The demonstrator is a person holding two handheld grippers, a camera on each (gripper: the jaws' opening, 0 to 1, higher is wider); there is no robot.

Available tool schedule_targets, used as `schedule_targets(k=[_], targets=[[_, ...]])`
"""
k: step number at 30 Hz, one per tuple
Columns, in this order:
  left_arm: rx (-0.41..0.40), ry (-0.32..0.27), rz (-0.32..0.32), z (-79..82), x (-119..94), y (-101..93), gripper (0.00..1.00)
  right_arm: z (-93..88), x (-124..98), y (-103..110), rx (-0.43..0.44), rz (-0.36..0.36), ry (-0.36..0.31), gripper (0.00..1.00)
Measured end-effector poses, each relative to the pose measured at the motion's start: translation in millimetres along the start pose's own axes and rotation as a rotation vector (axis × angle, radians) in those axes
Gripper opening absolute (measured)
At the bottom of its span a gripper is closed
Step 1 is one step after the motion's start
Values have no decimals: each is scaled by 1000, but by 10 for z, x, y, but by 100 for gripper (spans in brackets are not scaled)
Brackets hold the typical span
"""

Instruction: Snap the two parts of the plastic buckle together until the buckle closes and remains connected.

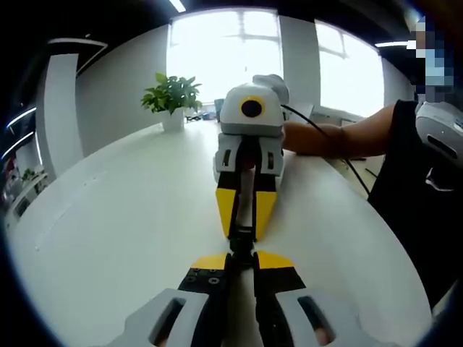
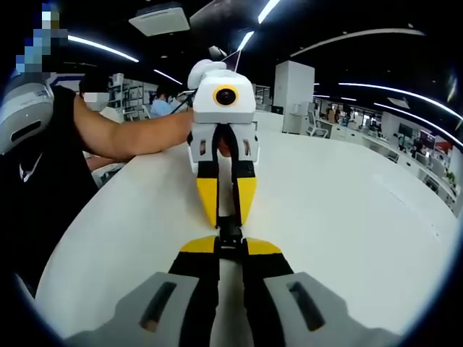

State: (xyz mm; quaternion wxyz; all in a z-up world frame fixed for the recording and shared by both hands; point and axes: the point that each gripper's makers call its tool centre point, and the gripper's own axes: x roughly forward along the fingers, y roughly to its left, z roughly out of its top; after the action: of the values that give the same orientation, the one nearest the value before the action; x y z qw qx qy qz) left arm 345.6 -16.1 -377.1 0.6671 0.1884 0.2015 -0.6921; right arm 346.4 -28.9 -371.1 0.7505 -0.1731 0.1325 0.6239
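Left claw: in the left gripper view the left gripper (image 1: 242, 254) has its yellow-tipped jaws nearly together, pinching one end of the black buckle (image 1: 241, 241).
Right claw: in the right gripper view the right gripper (image 2: 230, 244) is also nearly closed, gripping its end of the same small dark piece.
Buckle: it sits right between the two claws, which point nose to nose just above the white table (image 1: 123, 231). I cannot tell if the two parts have clicked together.
Writing: none that I can read.
Arm: a person's bare arm (image 2: 134, 134) reaches in behind the facing claw.
Far back: a green plant (image 1: 172, 95) in a white pot stands near bright windows (image 1: 224, 54).
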Motion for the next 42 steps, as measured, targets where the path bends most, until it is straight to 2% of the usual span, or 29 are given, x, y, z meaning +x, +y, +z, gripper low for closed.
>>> schedule_targets(k=[10, 13, 14, 23, 42], targets=[[9, 0, -6, 2, 4, -11, 9, -2, 4, 6, -11, 2, 9, 9], [13, -7, -38, 12, 25, -58, 8, 11, 11, 66, -27, 47, -10, 9], [18, 0, -48, 16, 52, -69, 8, -38, 15, 115, -22, 66, 16, 9], [18, -9, -43, 34, 54, -46, 9, -25, 55, 11, -30, 53, -3, 9], [27, -11, -28, 32, 51, -85, 9, 16, 74, 4, -29, 46, -3, 10]])
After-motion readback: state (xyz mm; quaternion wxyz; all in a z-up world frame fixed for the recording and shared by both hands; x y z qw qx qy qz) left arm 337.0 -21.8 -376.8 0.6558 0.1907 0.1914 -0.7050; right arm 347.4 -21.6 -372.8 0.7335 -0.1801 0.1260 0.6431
